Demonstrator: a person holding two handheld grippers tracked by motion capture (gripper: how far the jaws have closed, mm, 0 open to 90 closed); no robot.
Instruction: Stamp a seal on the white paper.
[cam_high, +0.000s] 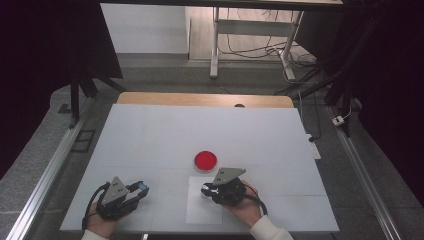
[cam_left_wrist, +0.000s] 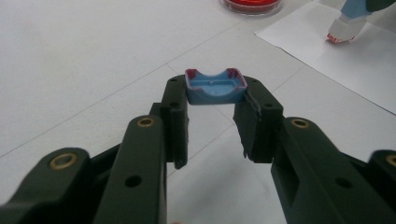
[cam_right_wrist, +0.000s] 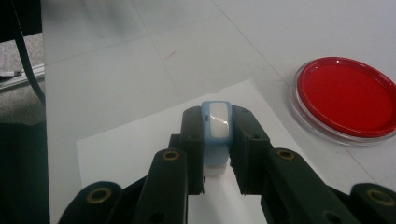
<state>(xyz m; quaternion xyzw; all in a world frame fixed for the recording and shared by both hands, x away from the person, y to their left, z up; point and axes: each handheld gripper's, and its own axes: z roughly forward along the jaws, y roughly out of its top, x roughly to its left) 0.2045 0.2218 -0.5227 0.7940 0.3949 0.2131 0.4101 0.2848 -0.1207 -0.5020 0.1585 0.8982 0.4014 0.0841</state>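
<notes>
Stamp (cam_right_wrist: 215, 135) clamped in right gripper (cam_right_wrist: 215, 140) over paper (cam_high: 200, 212); left gripper (cam_left_wrist: 215, 100) pinches blue cap (cam_left_wrist: 215, 87), perhaps its lid; white table (cam_high: 150, 135).

We count one round clear dish of red paint (cam_high: 205, 160), one white paper sheet (cam_high: 202, 212), one blue stamp body (cam_right_wrist: 215, 133) and one blue plastic cap (cam_left_wrist: 215, 87).

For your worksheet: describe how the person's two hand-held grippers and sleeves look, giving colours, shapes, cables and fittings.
Both the left gripper and right gripper are black, each topped by a grey three-cornered plate and trailing a black cable. Their jaws are blocky black links with brass-coloured pivot bushings and small holes. The person wears white sleeves.
</notes>
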